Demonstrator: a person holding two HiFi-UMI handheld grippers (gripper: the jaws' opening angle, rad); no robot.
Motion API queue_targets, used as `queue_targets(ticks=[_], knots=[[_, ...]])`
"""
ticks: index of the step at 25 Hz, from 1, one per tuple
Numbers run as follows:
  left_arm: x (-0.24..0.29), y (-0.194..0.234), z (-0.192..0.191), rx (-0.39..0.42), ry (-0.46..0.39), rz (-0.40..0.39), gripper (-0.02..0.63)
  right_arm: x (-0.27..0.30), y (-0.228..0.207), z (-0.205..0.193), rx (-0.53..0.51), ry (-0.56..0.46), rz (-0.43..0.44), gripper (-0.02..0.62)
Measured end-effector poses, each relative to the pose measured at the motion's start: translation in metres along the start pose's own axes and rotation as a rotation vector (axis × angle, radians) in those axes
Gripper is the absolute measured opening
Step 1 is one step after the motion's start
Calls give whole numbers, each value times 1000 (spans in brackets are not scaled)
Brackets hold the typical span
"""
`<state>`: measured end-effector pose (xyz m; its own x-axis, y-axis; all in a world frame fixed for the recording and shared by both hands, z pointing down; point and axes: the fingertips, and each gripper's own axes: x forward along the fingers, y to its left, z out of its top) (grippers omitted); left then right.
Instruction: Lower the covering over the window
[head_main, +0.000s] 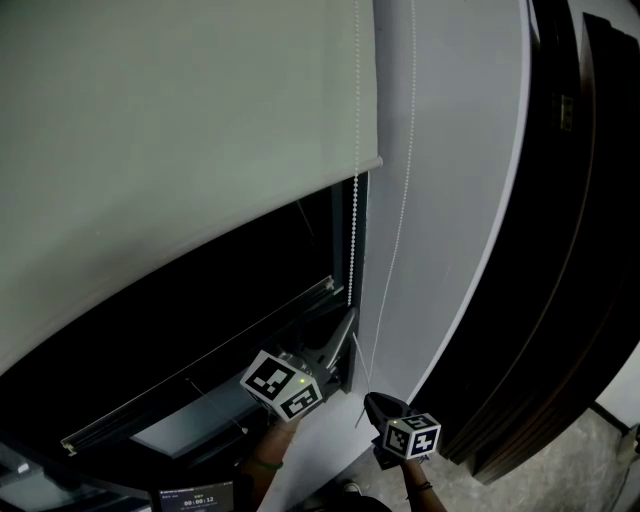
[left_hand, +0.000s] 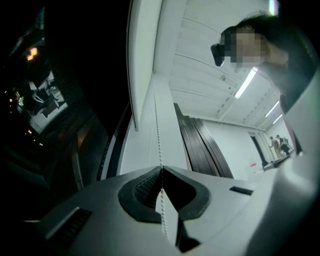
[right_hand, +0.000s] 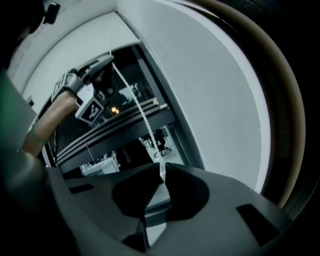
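Observation:
A pale roller blind (head_main: 180, 150) covers the upper part of a dark window (head_main: 200, 330); its bottom bar (head_main: 372, 162) hangs about a third of the way down. A white bead chain (head_main: 353, 230) drops from the blind's right side, and a second strand (head_main: 405, 200) runs down along the wall. My left gripper (head_main: 345, 328) sits at the window's lower right corner, shut on the bead chain (left_hand: 157, 135), which passes between its closed tips (left_hand: 161, 170). Lower and to the right, my right gripper (head_main: 368, 400) is shut on the chain (right_hand: 135, 102) at its tips (right_hand: 161, 172). The chain runs taut from there up to the left gripper (right_hand: 95, 67).
A white wall strip (head_main: 450, 200) borders the window on the right. Beyond it stand dark wooden panels (head_main: 560, 250). The window's metal frame rail (head_main: 200, 385) runs below the grippers. A small lit display (head_main: 195, 495) sits at the bottom edge.

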<state>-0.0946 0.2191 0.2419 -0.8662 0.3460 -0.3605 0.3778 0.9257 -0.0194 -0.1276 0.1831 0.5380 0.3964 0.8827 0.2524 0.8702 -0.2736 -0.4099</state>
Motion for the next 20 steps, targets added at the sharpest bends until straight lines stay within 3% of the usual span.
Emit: queue_targets(ticks=[2,7,12,17,20], knots=[[-1,2,-23,18,53,-2,6,-10,-2,25,17,-54,10,23],[-18,7,-83,-72,135,38,6,-39,2,87,-3,-141,50,48],[-40,-1,-156,-124,292,56,6,-59,35,160,-153,-234,112,55],[-81,-22,-253,-187,554,55,6,-59,83,221,-301,-302,216,104],[-102,-37,-284,-256,614,65,6,-53,105,252,-366,-331,259,108]])
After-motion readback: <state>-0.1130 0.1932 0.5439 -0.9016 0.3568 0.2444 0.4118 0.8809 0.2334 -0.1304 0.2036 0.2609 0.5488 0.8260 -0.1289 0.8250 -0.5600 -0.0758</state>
